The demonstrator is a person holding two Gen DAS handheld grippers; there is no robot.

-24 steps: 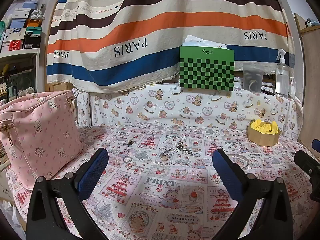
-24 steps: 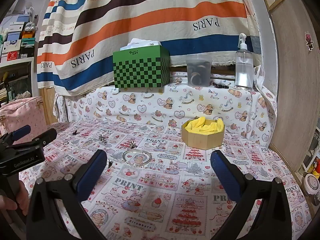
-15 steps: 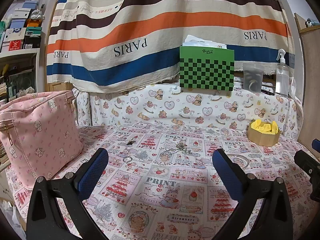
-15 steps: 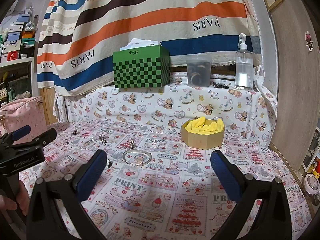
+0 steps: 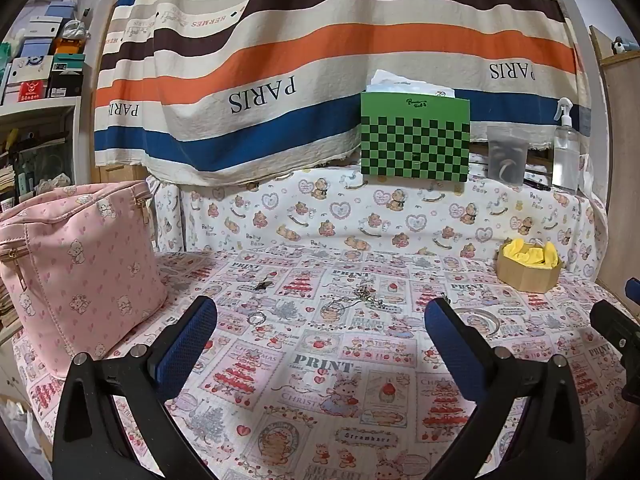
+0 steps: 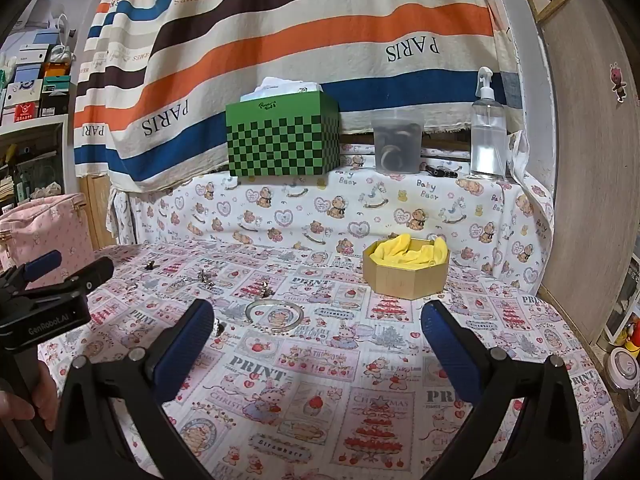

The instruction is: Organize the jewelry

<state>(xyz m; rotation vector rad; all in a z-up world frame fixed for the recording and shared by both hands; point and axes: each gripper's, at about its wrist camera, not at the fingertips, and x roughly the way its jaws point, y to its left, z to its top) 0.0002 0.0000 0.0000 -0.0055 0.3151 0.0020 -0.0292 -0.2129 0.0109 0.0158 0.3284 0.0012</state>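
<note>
Several small jewelry pieces lie on the patterned tablecloth: a silver bangle [image 6: 274, 315], a ring [image 5: 256, 317], a chain necklace [image 5: 362, 295], a dark earring [image 5: 263, 285] and small studs [image 6: 266, 289]. An octagonal wooden box [image 6: 405, 275] lined with yellow cloth stands at the right; it also shows in the left wrist view [image 5: 528, 266]. My left gripper [image 5: 318, 328] is open and empty above the cloth, short of the ring and necklace. My right gripper [image 6: 316, 332] is open and empty, just short of the bangle.
A pink zip bag [image 5: 76, 264] stands at the left table edge. On the raised back ledge are a green checkered box [image 6: 282, 136], a clear tub [image 6: 397, 146] and a spray bottle [image 6: 487, 128]. A wooden panel [image 6: 592, 160] bounds the right side.
</note>
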